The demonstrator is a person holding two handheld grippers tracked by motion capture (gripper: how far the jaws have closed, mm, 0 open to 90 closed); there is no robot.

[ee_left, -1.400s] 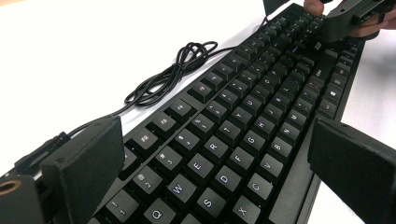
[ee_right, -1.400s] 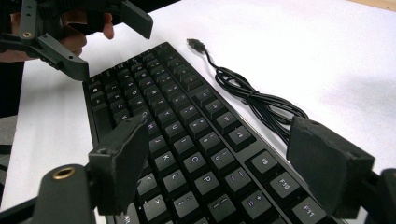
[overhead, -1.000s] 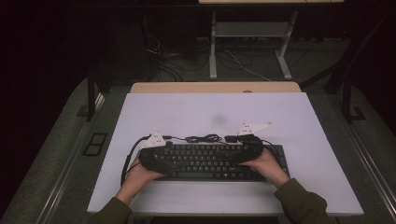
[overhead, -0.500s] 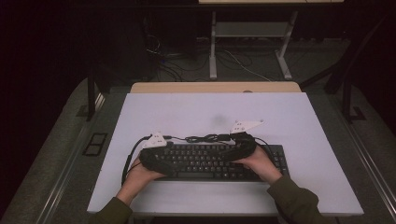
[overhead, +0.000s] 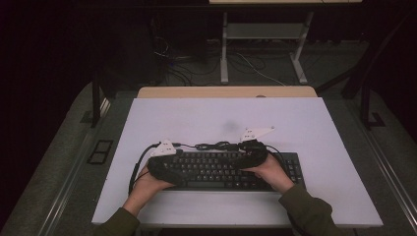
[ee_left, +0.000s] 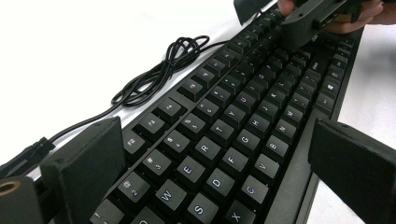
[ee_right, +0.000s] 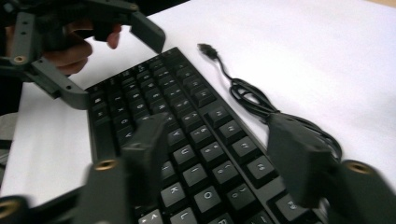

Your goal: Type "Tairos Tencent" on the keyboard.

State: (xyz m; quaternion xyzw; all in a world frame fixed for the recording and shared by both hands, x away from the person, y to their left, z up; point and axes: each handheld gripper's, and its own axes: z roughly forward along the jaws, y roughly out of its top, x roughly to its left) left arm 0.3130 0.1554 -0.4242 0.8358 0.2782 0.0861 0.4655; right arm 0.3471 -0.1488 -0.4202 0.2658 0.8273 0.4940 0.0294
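Observation:
A black keyboard (overhead: 221, 169) lies on the white table top (overhead: 221, 118), and its cable (overhead: 214, 145) is bundled behind it. My left gripper (overhead: 169, 164) is at the keyboard's left end. Its jaws stand wide over the letter keys (ee_left: 222, 163) and hold nothing. My right gripper (overhead: 251, 155) is above the keys right of centre. Its jaws (ee_right: 222, 158) have just been closing and show blurred just above the keys; nothing is pinched between them. The cable's plug (ee_right: 205, 48) lies loose on the table.
White table surface stretches behind and to both sides of the keyboard. A wooden strip (overhead: 226, 92) borders the table's far edge. Beyond it stand a metal desk frame (overhead: 265, 29) and floor cables (overhead: 172, 59). A dark plate (overhead: 100, 151) lies on the floor left.
My right hand has shifted a little to the left along the keyboard. The left hand and the keyboard have stayed where they were.

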